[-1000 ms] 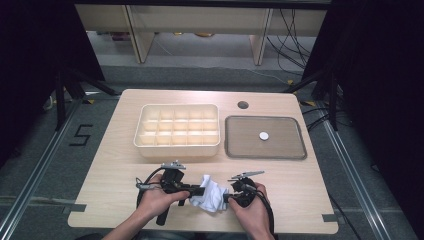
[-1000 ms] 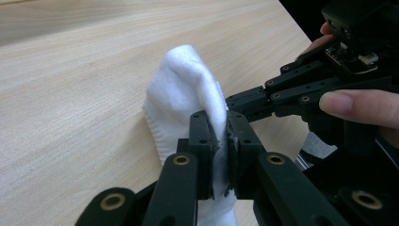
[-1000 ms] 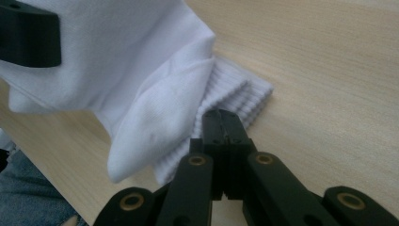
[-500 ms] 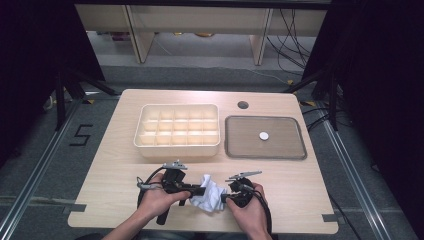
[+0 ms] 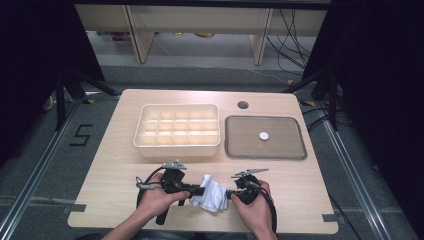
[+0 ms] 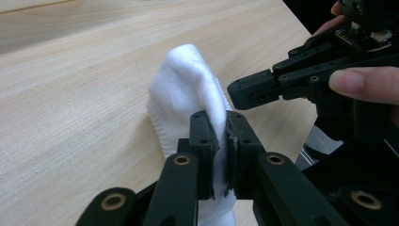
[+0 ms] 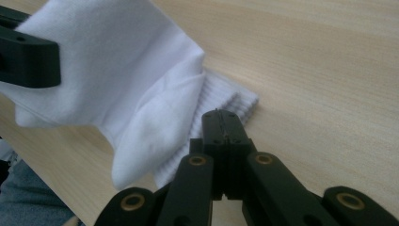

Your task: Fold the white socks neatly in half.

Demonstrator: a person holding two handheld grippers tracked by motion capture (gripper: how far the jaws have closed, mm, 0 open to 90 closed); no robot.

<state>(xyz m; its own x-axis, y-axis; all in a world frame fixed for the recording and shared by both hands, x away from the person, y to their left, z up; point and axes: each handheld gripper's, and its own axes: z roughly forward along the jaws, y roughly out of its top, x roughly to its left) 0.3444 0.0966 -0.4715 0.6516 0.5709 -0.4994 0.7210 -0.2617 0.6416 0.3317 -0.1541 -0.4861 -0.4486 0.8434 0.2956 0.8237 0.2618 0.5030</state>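
A white sock (image 5: 212, 194) lies bunched near the table's front edge between both hands. My left gripper (image 5: 198, 191) comes at it from the left and is shut on a fold of its fabric (image 6: 188, 84); cloth shows squeezed between the pads of the left gripper (image 6: 221, 141). My right gripper (image 5: 229, 193) meets the sock from the right. The jaws of the right gripper (image 7: 221, 123) are pressed together, tips against the ribbed cuff (image 7: 226, 96), with no cloth seen between them. The right gripper (image 6: 247, 90) also appears in the left gripper view, touching the sock's side.
A cream tray (image 5: 176, 150) with several compartments stands mid-table. Right of it lies a flat grey tray (image 5: 285, 142) with a small white disc (image 5: 263, 135) in it. A round hole (image 5: 243, 105) sits in the tabletop behind. The table's front edge is close below the hands.
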